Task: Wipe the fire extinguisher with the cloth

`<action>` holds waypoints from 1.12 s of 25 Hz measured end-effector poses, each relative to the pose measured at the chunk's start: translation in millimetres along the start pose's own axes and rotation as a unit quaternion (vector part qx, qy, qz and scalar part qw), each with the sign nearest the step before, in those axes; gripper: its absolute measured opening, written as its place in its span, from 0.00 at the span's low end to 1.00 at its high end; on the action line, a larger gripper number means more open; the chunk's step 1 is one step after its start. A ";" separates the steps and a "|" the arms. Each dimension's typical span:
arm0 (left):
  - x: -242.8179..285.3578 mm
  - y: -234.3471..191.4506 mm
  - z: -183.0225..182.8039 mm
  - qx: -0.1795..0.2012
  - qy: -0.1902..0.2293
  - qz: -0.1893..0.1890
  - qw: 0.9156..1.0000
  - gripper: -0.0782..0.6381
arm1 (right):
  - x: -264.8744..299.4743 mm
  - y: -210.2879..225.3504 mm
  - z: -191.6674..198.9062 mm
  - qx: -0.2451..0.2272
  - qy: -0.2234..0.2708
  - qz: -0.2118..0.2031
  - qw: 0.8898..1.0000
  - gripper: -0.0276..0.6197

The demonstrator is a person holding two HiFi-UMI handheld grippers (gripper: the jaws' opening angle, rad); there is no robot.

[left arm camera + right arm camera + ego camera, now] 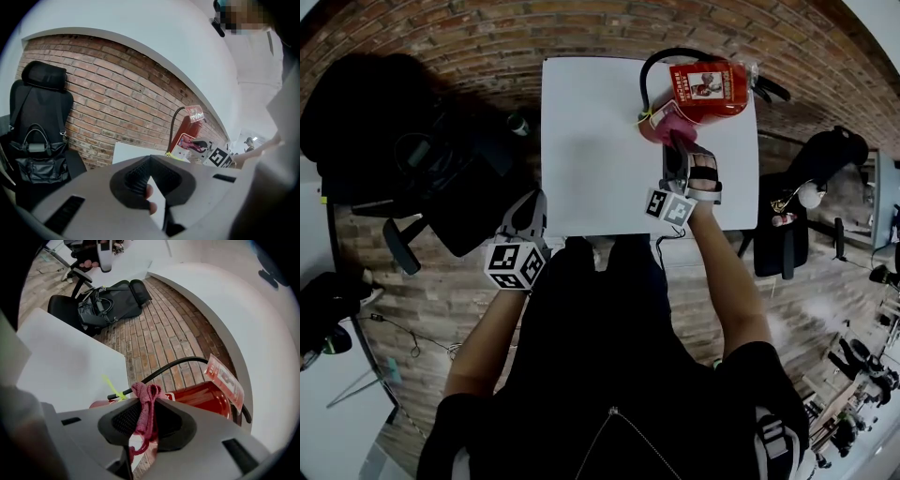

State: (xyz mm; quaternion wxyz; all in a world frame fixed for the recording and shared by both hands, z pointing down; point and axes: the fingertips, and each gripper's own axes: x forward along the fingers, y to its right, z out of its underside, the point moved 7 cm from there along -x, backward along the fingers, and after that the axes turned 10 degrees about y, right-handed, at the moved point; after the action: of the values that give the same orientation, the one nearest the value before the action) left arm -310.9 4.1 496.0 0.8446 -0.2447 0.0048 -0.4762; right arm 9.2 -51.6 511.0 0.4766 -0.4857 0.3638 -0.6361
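A red fire extinguisher (705, 91) lies on its side at the far right corner of the white table (591, 141), with a black hose (661, 58) looping over it. My right gripper (678, 150) is shut on a pink cloth (668, 122) and holds it against the extinguisher's near end. In the right gripper view the cloth (146, 404) is bunched between the jaws, with the extinguisher (201, 397), its hose (173, 364) and a paper tag (225, 378) just beyond. My left gripper (525, 217) hangs off the table's near left corner, jaws together, holding nothing; its view shows the extinguisher (187, 136) far off.
A black office chair with a dark bag (441, 178) stands left of the table, also seen as the chair (40, 140) and the bag (112, 303). A second chair (783, 234) sits to the right. The floor is brick. A yellow tie (112, 385) sticks out by the extinguisher's valve.
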 end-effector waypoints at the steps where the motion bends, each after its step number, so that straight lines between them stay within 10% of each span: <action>1: -1.6 -1.0 1.2 0.001 -0.002 -0.002 1.000 0.15 | 1.7 -4.1 1.3 -0.002 0.001 -0.003 1.000 0.20; 28: -22.9 -24.4 21.6 0.007 -0.022 -0.046 0.999 0.15 | 38.0 -95.3 22.9 0.014 -0.014 -0.064 0.998 0.20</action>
State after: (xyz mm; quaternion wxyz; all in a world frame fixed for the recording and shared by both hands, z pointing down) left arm -337.8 21.1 520.0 0.8235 -0.2492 -0.0285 -0.5089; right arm 4.4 -61.2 615.6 0.4466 -0.5099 0.3165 -0.6636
